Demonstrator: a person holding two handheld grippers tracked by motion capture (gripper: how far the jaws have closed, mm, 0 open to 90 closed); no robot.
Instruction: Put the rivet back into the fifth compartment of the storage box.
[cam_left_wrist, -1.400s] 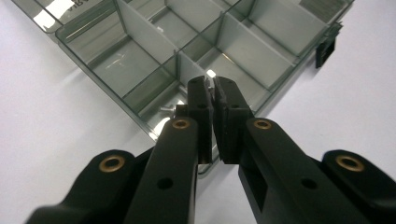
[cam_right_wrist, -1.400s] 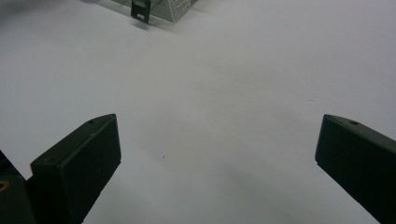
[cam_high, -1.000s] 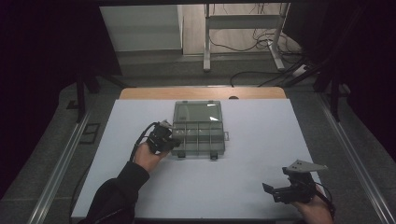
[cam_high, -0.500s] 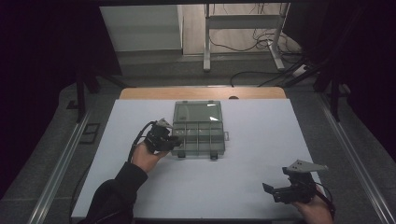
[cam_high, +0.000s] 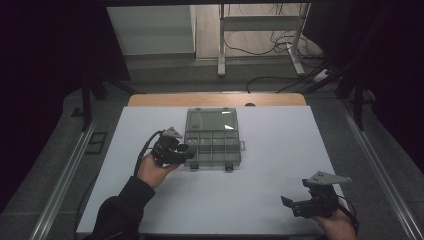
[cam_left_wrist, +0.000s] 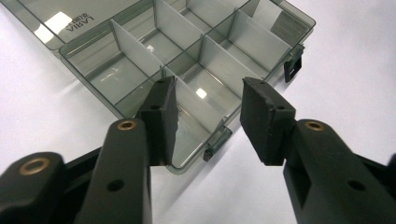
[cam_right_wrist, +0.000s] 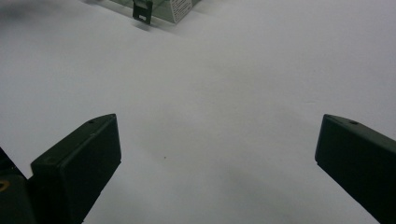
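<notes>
Left gripper (cam_left_wrist: 208, 119) view shows organizer box (cam_left_wrist: 187, 60) dividers, jaws opening empty.

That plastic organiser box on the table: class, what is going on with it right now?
A person works at a white table with a claw in each hand. The left claw is at the near-left corner of the open, empty organiser box; its jaws have just been opening, with nothing pressed between them. The right claw rests wide open near the front right edge, away from the box.
</notes>
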